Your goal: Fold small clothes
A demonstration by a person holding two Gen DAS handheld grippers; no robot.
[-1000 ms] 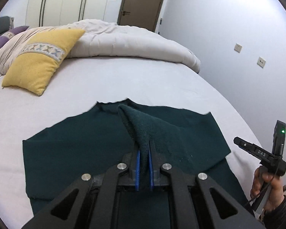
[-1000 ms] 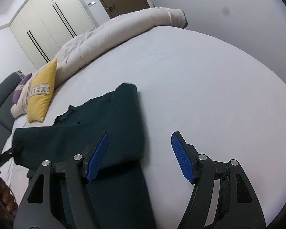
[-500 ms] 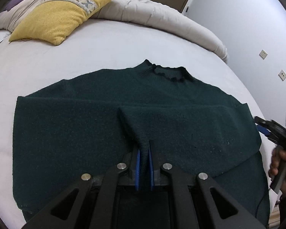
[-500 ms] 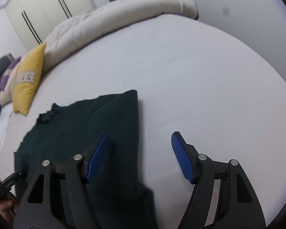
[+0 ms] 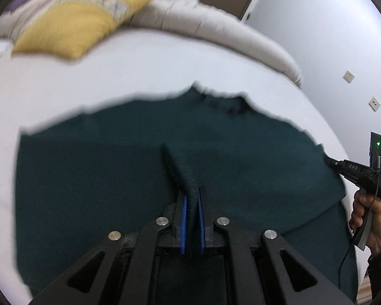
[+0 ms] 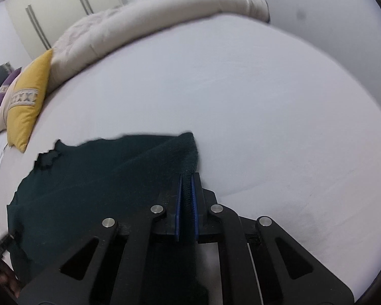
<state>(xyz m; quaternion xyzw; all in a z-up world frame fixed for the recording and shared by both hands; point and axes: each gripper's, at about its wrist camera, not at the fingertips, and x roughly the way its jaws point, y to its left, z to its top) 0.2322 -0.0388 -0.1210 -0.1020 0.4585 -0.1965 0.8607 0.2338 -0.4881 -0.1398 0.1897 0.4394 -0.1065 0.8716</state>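
- The left claw [image 5: 191, 203] is pinching a raised fold of the green sweater [image 5: 101, 178] between its blue pads [image 5: 183, 225].
- The right claw [image 6: 186, 190] is pressed together on the sweater's [image 6: 101, 183] right edge.
- The sweater lies spread on the white bed [image 6: 254, 101], its neck hole [image 5: 223, 101] toward the far side.
- A hand [image 5: 368, 216] holds the other claw's handle at the right.
- A yellow pillow [image 5: 76, 28], a bit blurry, sits beside a rolled blanket [image 6: 144, 20].

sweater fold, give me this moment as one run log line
left gripper: shut on sweater | right gripper: shut on sweater edge | sweater: spread on bed
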